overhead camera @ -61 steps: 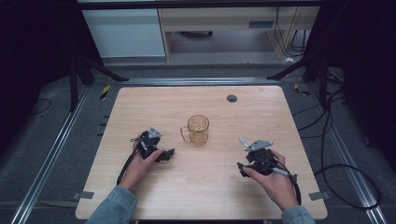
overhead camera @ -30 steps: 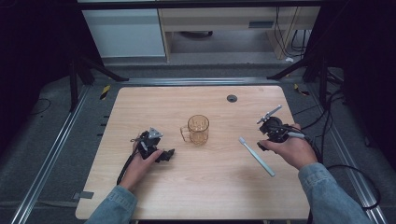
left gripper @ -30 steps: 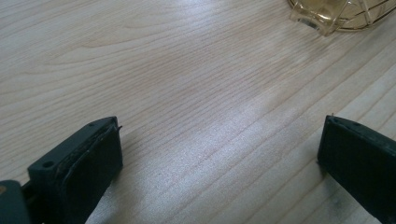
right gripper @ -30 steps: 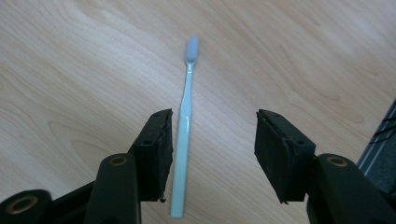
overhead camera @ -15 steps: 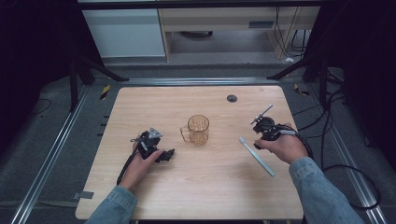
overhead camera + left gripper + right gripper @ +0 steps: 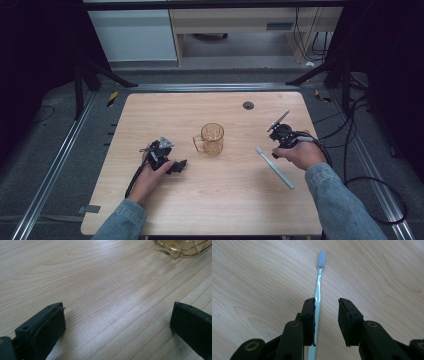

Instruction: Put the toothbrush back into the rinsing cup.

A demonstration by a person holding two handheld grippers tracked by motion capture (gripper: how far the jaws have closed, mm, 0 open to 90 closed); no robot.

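Observation:
A pale blue toothbrush lies flat on the wooden table, bristle head pointing away from my right gripper. My right gripper hangs just over its handle. Its jaws have just been closing and stand part open. The handle runs between them along the inner face of the left pad, clear of the right pad. An amber glass mug stands mid-table, its base at the top right of the left gripper view. My left gripper rests open on the table, nothing between its pads.
A small dark round grommet sits near the table's far edge. Cables trail off the right side. Metal rails run along the floor beside the table, and a white cabinet stands beyond it.
My right gripper has moved left and down from the table's right edge to just over the toothbrush's handle, and its jaws have narrowed. The left gripper, mug and toothbrush have stayed put.

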